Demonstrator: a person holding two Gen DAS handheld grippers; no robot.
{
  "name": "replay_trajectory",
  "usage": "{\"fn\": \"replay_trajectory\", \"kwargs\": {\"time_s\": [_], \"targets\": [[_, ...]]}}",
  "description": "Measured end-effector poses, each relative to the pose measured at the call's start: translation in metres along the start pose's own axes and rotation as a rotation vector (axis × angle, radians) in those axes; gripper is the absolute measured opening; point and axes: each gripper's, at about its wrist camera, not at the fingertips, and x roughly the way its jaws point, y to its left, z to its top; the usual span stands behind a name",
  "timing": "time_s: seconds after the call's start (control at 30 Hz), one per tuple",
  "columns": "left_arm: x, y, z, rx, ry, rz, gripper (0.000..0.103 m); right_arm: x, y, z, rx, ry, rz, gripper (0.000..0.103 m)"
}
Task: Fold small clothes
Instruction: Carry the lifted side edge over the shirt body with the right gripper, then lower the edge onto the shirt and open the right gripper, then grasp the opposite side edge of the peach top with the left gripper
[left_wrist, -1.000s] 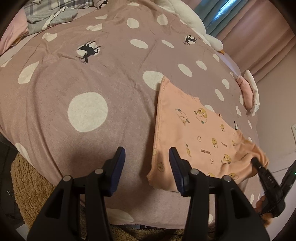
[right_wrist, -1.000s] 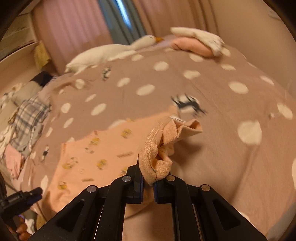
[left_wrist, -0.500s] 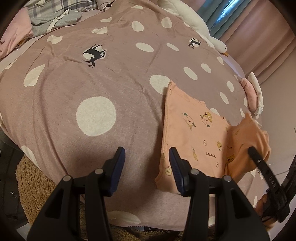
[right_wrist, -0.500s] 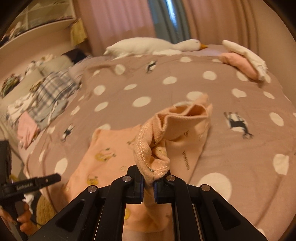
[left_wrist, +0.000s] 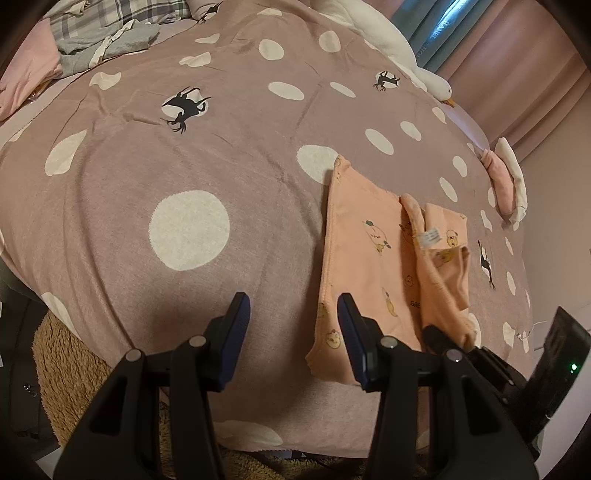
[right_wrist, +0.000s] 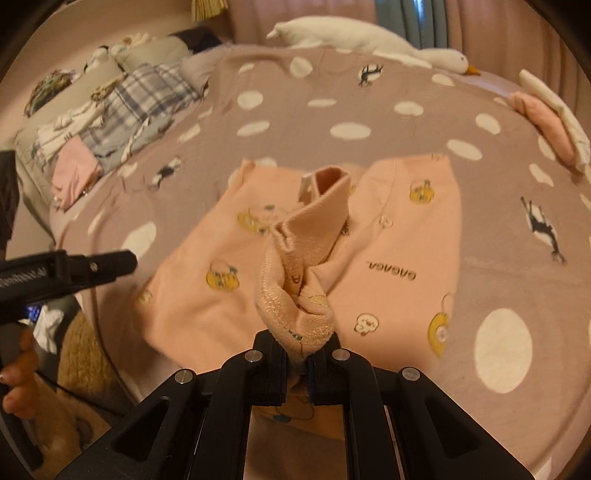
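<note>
- The right gripper (right_wrist: 297, 356) is clenched on a bunched ribbed hem of the peach children's garment (right_wrist: 399, 258), lifting that edge clear of the rest of the cloth.
- The garment, printed with small yellow cartoon figures and the word "GAGAGA", lies spread on the bed's mauve polka-dot duvet (left_wrist: 184, 155), near the bed's front edge; one side is doubled over the other, with a white label (left_wrist: 427, 237) showing at the fold.
- The left gripper (left_wrist: 291, 332) hangs released, jaws wide apart, over bare duvet just beside the garment's left edge, holding nothing.
- A white goose plush (right_wrist: 354, 37) lies along the far side of the bed.
- A heap of plaid and pink clothes (right_wrist: 122, 107) sits at the far left.
- A folded pink and white stack (left_wrist: 506, 181) rests near the right edge.
</note>
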Motion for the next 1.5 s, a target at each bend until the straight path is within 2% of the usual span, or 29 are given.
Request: {"fn": "replay_trajectory", "kwargs": {"time_s": [0.2, 0.33, 0.4, 0.43, 0.53, 0.67, 0.8, 0.9, 1.03, 1.17, 1.4, 1.5], "targets": [[-0.005, -0.006, 0.002, 0.023, 0.000, -0.022, 0.051, -0.004, -0.007, 0.000, 0.051, 0.013, 0.031, 0.009], [-0.011, -0.017, 0.006, 0.054, -0.010, -0.060, 0.059, -0.011, -0.010, -0.002, 0.081, 0.010, 0.075, 0.009], [-0.011, -0.024, 0.009, 0.075, 0.000, -0.102, 0.063, -0.019, -0.011, -0.004, 0.086, 0.002, 0.077, 0.012], [-0.010, -0.027, 0.011, 0.084, 0.008, -0.122, 0.064, -0.022, -0.012, -0.005, 0.092, -0.003, 0.080, 0.019], [-0.005, -0.038, 0.017, 0.107, 0.043, -0.193, 0.068, -0.038, -0.022, -0.008, 0.136, -0.042, 0.097, 0.048], [0.010, -0.059, 0.024, 0.152, 0.095, -0.266, 0.073, -0.055, -0.039, -0.011, 0.193, -0.101, 0.067, 0.052], [0.037, -0.081, 0.025, 0.178, 0.172, -0.305, 0.073, -0.056, -0.062, -0.014, 0.272, -0.106, -0.056, 0.060], [0.057, -0.098, 0.022, 0.218, 0.218, -0.312, 0.073, -0.050, -0.077, -0.018, 0.328, -0.085, -0.146, 0.070], [0.078, -0.112, 0.019, 0.269, 0.266, -0.294, 0.073, -0.047, -0.092, -0.024, 0.391, -0.074, -0.147, 0.082], [0.100, -0.120, 0.018, 0.279, 0.306, -0.278, 0.073, -0.048, -0.100, -0.031, 0.425, -0.070, -0.163, 0.082], [0.113, -0.125, 0.022, 0.267, 0.287, -0.294, 0.071, -0.049, -0.107, -0.037, 0.450, -0.071, -0.153, 0.082], [0.115, -0.128, 0.021, 0.262, 0.277, -0.298, 0.056, -0.050, -0.109, -0.039, 0.459, -0.072, -0.148, 0.082]]}}
